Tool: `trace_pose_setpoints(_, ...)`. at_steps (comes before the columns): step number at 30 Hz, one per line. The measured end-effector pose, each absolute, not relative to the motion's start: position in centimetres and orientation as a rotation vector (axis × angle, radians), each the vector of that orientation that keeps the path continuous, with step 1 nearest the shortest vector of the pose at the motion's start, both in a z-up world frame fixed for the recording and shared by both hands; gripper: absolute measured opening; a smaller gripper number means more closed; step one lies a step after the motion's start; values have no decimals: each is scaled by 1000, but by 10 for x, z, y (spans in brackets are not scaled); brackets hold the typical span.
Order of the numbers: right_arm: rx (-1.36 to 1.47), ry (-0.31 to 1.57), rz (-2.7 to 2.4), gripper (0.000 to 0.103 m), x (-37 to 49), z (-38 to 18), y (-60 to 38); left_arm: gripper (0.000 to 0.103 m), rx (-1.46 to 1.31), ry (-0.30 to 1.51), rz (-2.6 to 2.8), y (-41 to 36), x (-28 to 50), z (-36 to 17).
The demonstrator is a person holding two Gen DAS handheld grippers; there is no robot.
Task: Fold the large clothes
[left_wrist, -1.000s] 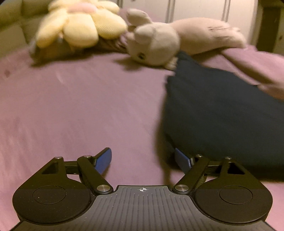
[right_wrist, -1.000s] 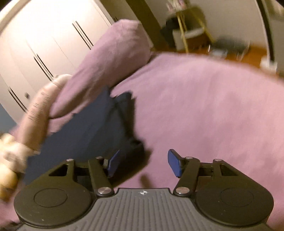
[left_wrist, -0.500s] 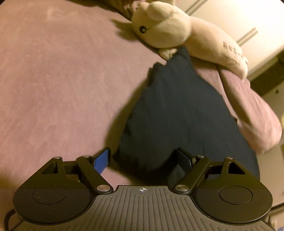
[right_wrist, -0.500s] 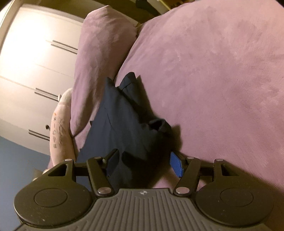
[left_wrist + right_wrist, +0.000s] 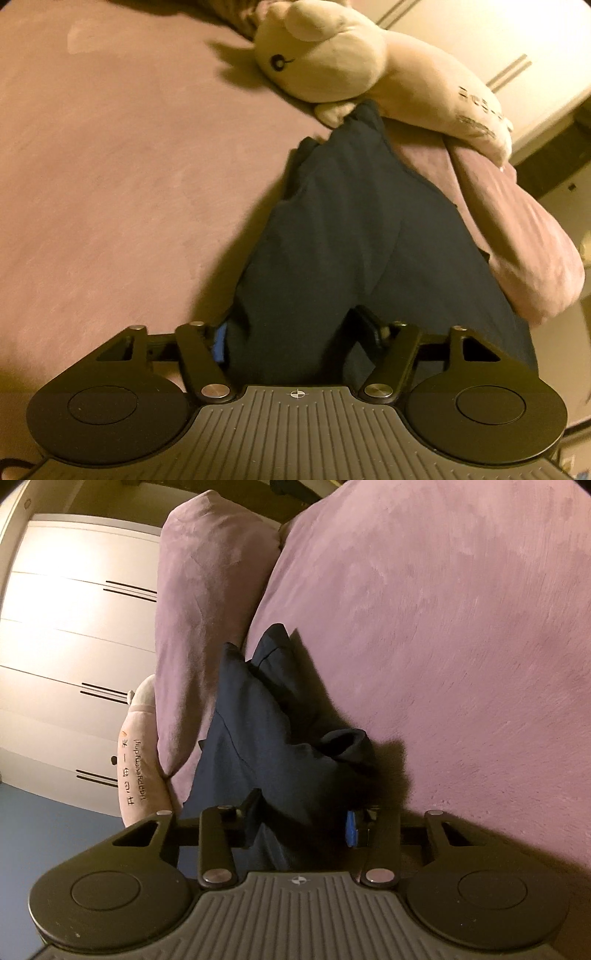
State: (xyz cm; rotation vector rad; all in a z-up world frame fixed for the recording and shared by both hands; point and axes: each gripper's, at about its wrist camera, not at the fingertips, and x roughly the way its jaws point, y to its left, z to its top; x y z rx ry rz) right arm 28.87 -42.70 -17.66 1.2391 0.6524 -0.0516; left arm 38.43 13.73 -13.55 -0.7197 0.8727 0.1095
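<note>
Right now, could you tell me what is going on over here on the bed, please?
A person is working a gripper in each hand on a dark navy garment lying on the purple bedspread. The left gripper and the right gripper each have a bunch of the cloth between their jaws, which are closing on it. The far end of the garment lies against a cream plush toy and a purple pillow. No fold is made yet.

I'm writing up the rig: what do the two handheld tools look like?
Both alike: the left tool and right tool have black linkage arms with silver pivot screws, blue finger pads, round black discs either side, and a ribbed grey body bearing a small crosshair mark.
</note>
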Motion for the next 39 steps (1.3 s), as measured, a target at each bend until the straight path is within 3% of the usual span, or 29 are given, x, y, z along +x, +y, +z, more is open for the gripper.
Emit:
trace_pose_setpoints(3, 1270, 659, -41, 47, 294, -180, -428, 69, -684, 866, 88, 134, 385, -134)
trace_pose_setpoints(5, 1281, 664, -47, 47, 299, -181, -427, 77, -690, 866, 72, 134, 387, -136)
trace_pose_setpoints(7, 1285, 670, -68, 45, 302, -180, -424, 78, -699, 878, 65, 133, 392, -139)
trace_pose_setpoints(13, 1071, 679, -98, 27, 305, -148, -410, 36, -603, 882, 54, 125, 395, -117)
trace_pose_setpoints(19, 953, 649, -47, 23, 294, -109, -401, 25, -623, 796, -42, 138, 370, -69)
trace_pose_setpoints(26, 952, 689, -18, 23, 217, -90, -418, 23, -568, 763, -164, 139, 283, -27)
trace_pose_setpoints(34, 952, 841, -54, 24, 76, -96, -429, 23, -599, 858, -180, 140, 146, -38)
trace_pose_setpoints(39, 922, 896, -93, 44, 56, -93, -450, 34, -651, 940, -91, 152, 126, -67)
